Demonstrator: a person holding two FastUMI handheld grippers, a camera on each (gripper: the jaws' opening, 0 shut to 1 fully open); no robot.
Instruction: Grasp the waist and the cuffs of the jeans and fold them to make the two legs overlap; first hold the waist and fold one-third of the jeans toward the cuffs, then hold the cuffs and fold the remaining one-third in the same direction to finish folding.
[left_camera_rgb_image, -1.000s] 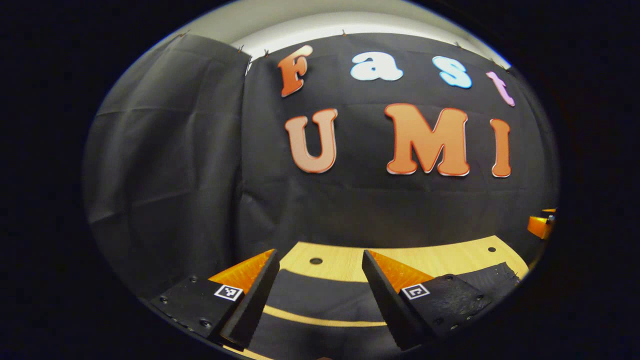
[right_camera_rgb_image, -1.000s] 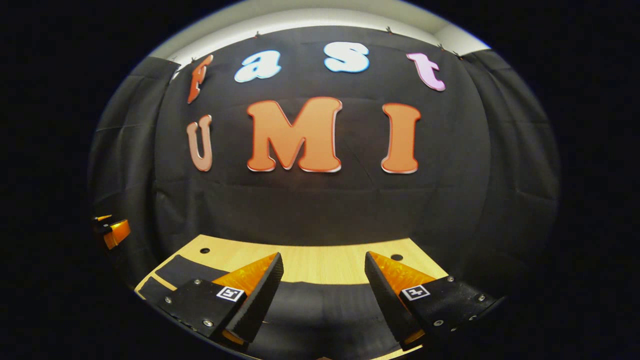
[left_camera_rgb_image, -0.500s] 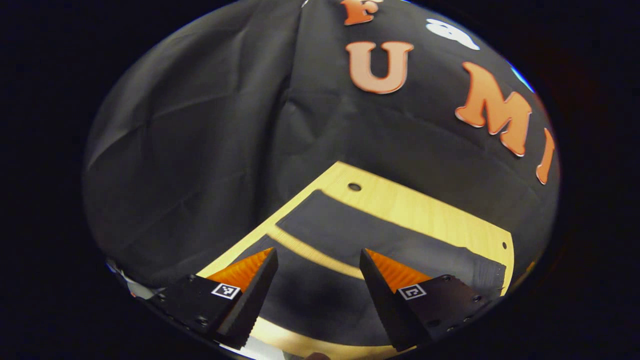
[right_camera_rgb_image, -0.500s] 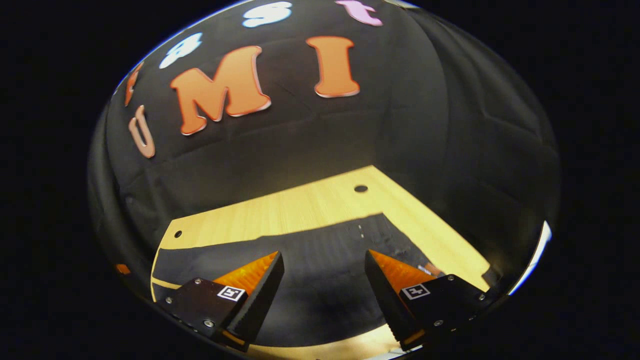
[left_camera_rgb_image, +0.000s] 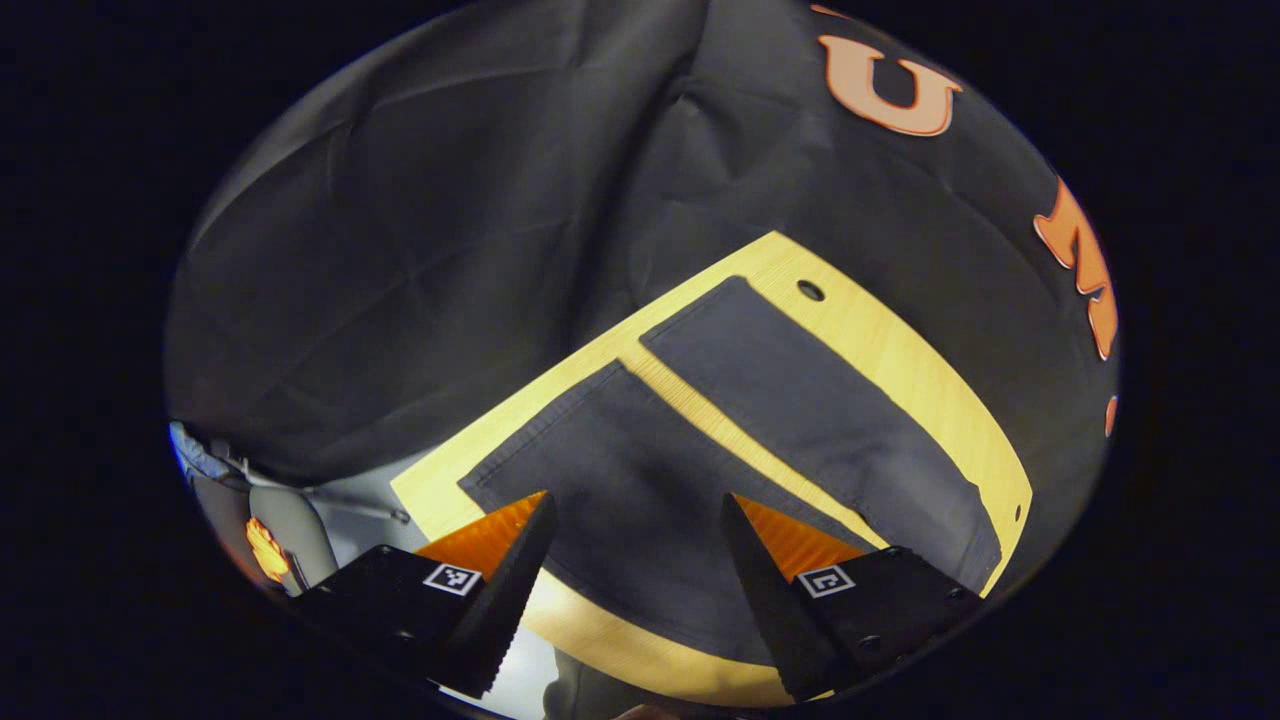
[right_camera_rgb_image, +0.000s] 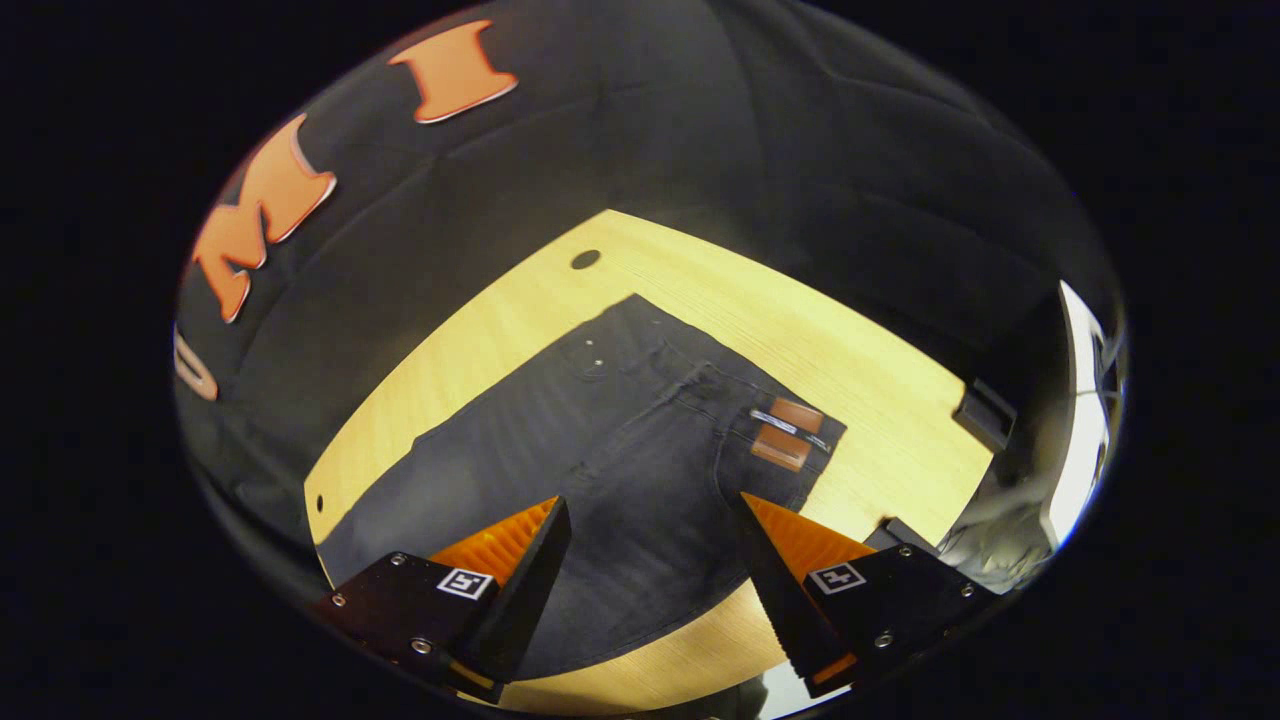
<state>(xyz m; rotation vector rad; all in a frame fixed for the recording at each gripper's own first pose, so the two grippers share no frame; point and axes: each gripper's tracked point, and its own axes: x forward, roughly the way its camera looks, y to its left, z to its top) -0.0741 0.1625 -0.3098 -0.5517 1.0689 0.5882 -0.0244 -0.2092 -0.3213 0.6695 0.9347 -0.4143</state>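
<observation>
Dark denim jeans (right_camera_rgb_image: 620, 450) lie flat on the wooden table (right_camera_rgb_image: 850, 380), partly hidden behind both spread, empty grippers: left gripper (left_camera_rgb_image: 628, 590), right gripper (right_camera_rgb_image: 650, 590)

Dark grey jeans (right_camera_rgb_image: 620, 470) with a brown patch (right_camera_rgb_image: 787, 432) lie on a pale yellow wood-grain table (right_camera_rgb_image: 800, 330).

Wood table (right_camera_rgb_image: 860, 340): dark jeans (right_camera_rgb_image: 640, 450) flat (legs apart).

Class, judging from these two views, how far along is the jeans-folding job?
Nothing is folded yet: the jeans lie flat on the table, legs apart. Both hand-held grippers, left and right, hover open above them, holding nothing. Overlapping the legs and both folds remain.
</observation>
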